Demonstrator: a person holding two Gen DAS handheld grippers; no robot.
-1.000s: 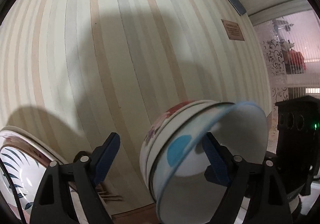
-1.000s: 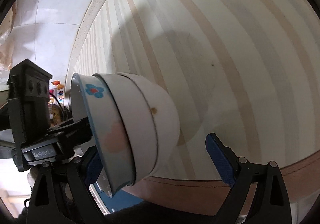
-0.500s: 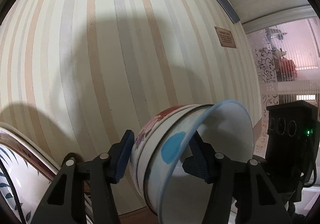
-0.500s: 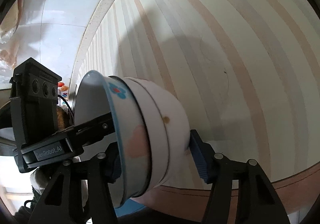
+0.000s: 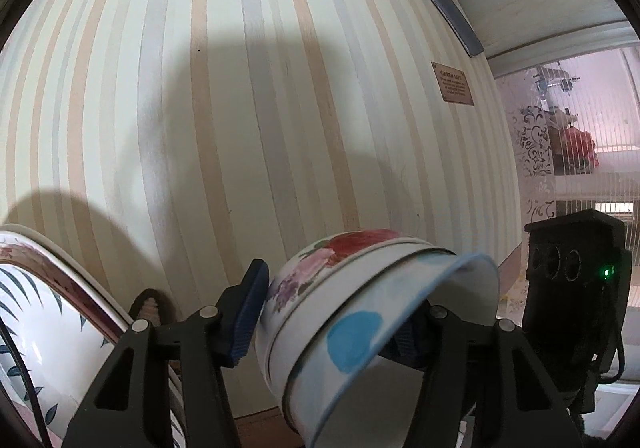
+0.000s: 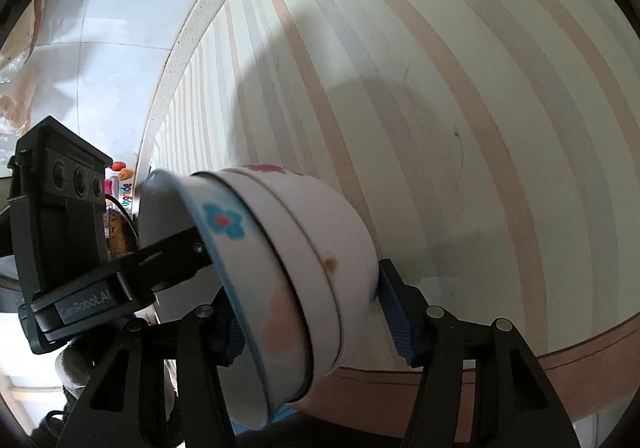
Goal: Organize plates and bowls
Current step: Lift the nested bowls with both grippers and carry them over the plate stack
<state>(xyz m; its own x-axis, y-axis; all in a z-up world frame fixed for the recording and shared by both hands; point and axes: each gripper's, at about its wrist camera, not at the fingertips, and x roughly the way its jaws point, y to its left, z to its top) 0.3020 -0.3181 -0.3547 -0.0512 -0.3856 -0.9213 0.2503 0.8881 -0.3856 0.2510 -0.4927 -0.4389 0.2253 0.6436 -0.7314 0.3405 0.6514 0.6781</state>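
Plate (image 5: 36,332): left of left gripper, apart.
Left gripper (image 5: 332,318): closed across bowls (image 5: 360,312), one finger inside.
Right gripper (image 6: 316,312): clamps the same bowls, apparently sharing the tilted stack's load.

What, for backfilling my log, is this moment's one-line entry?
left gripper: shut on bowl stack | right gripper: shut on bowl stack | held tilted

The plate (image 5: 44,328) runs off the left edge; the bowls (image 5: 360,308) hide one pad of the tongs
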